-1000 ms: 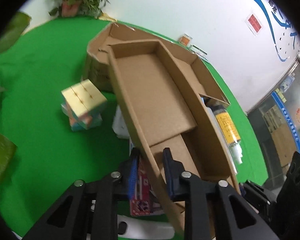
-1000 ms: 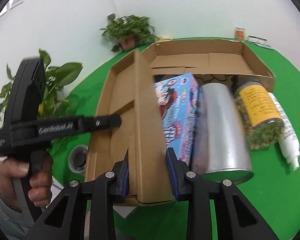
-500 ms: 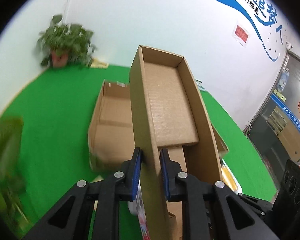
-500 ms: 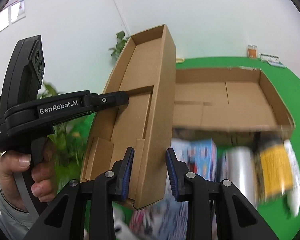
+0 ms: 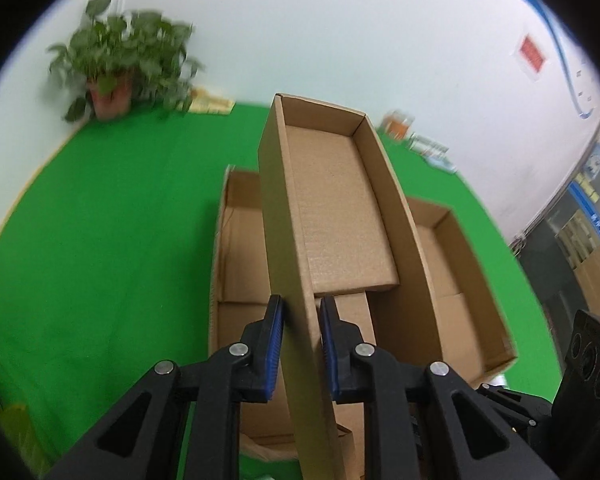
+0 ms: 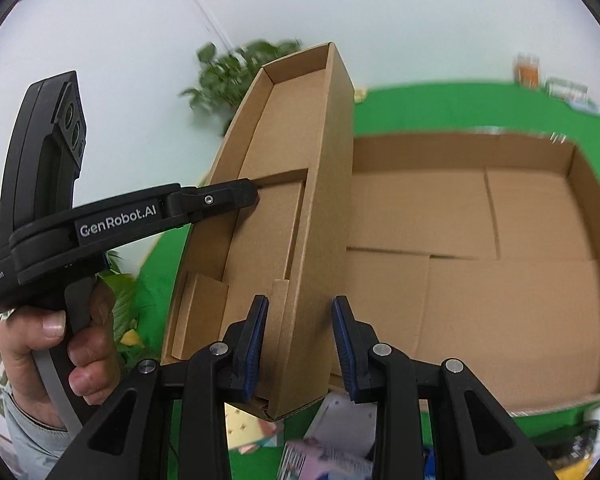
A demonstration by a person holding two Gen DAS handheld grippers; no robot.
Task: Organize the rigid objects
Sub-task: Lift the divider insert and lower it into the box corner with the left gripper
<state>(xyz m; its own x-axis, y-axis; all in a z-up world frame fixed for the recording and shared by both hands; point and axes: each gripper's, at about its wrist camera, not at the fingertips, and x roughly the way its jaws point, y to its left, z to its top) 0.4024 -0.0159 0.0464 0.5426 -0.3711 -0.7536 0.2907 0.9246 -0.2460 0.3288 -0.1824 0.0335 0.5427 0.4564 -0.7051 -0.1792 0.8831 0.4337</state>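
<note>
Long shallow cardboard tray, matte brown, left gripper and right gripper each clamping a side wall, wide open box behind, green cloth, blurred plant.

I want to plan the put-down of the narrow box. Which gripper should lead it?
Neither clearly: the left gripper and right gripper each clamp one long wall of the narrow box, so both should lower together.

narrow box above wide box, plant behind
</note>
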